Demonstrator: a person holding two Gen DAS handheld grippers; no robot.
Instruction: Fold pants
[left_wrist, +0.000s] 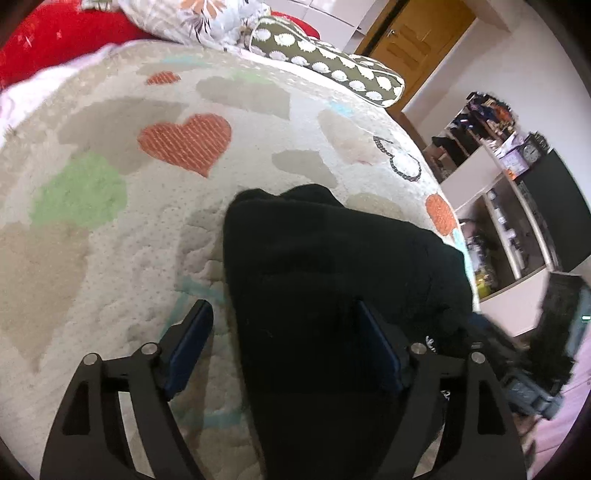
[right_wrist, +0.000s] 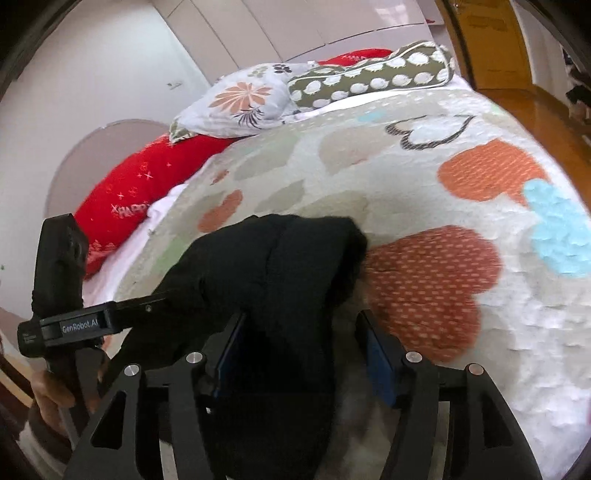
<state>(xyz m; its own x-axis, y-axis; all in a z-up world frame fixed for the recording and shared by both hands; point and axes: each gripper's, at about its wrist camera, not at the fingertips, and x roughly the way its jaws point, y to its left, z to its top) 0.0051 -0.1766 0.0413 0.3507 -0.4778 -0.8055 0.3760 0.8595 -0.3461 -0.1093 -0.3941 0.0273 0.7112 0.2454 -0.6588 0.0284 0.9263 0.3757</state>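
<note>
The black pants (left_wrist: 332, 266) lie bunched on a bed with a heart-patterned cover (left_wrist: 147, 221). My left gripper (left_wrist: 284, 317) is open, and the cloth fills the gap between its jaws. In the right wrist view the pants (right_wrist: 273, 266) lie in a dark heap. My right gripper (right_wrist: 299, 325) is open with cloth running between its jaws, nearer the left finger (right_wrist: 229, 350). The left gripper's body (right_wrist: 66, 325) shows at the left of that view, held by a hand.
Pillows lie at the head of the bed: a red one (right_wrist: 140, 188), a floral one (right_wrist: 240, 99) and an olive dotted one (left_wrist: 325, 62). A white shelf unit (left_wrist: 495, 206) stands beyond the bed's right edge. A wooden door (left_wrist: 410, 40) is behind it.
</note>
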